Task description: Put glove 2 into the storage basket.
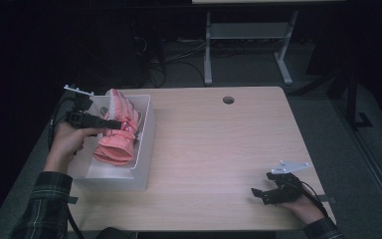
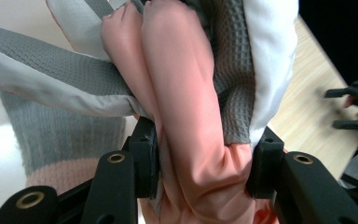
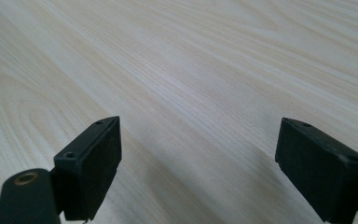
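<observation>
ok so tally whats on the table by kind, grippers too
pink and grey fabric glove: 1
white rectangular plastic bin: 1
black hand-held gripper: 2, the left hand-held gripper shut on the glove, the right hand-held gripper open over the pale wooden table
total: 4

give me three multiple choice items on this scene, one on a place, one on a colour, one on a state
1. Where is the pink and grey padded glove?
A. in the white rectangular plastic bin
B. at the light wooden table's right edge
C. on the floor

2. What colour is the glove's knitted cuff?
A. blue
B. pink
C. black

3. What state is the right gripper in?
A. shut on the glove
B. shut on a cable
C. open, nothing between the jaws

Answers: 1 A, the high view shows it over the bin at the table's left. 2 B, the ribbed cuff is pink. 3 C, its own view shows bare table between spread jaws.
</observation>
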Available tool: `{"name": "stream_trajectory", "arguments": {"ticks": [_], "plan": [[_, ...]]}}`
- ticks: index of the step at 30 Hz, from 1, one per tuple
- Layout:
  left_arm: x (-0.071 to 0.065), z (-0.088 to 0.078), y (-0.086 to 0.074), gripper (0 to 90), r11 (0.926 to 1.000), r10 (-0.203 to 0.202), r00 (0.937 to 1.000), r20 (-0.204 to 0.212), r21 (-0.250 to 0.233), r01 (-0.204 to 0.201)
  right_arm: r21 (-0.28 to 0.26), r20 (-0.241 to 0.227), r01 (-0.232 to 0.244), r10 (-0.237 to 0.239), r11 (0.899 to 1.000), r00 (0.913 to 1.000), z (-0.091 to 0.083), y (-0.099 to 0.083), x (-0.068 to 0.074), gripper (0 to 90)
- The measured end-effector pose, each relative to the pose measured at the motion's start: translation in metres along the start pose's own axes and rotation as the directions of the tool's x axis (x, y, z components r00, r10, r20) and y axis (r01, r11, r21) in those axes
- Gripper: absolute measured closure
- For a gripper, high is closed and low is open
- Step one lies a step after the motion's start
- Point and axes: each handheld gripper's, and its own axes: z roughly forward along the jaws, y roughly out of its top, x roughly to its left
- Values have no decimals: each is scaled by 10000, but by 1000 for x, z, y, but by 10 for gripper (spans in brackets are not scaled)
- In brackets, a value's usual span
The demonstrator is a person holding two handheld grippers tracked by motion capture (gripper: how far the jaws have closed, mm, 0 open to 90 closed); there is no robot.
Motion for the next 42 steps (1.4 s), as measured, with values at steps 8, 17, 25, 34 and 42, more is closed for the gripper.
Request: {"name": "stream_trajectory", "arguments": {"ticks": [8, 17, 25, 34, 42], "plan": [[16, 40, -13, 543, 9970, -173, 9997, 194, 762, 158, -58, -107, 19, -19, 10000, 9999, 1, -1, -1, 144], [31, 79, -31, 519, 9899, -663, 9969, 430, 1283, 603, -57, -106, 48, -48, 10000, 9999, -1, -1, -1, 144], [42, 78, -39, 356, 9892, -1026, 9931, 559, 1112, 959, -39, -112, 14, -14, 10000, 9999, -1, -1, -1, 144], [38, 63, -36, 148, 9933, -768, 9953, -589, 820, 815, -28, -97, 50, -51, 10000, 9999, -1, -1, -1, 144], [21, 43, -21, 148, 9983, -188, 9898, -1411, 522, 264, 1, -104, 53, -53, 10000, 9999, -2, -1, -2, 144]]}}
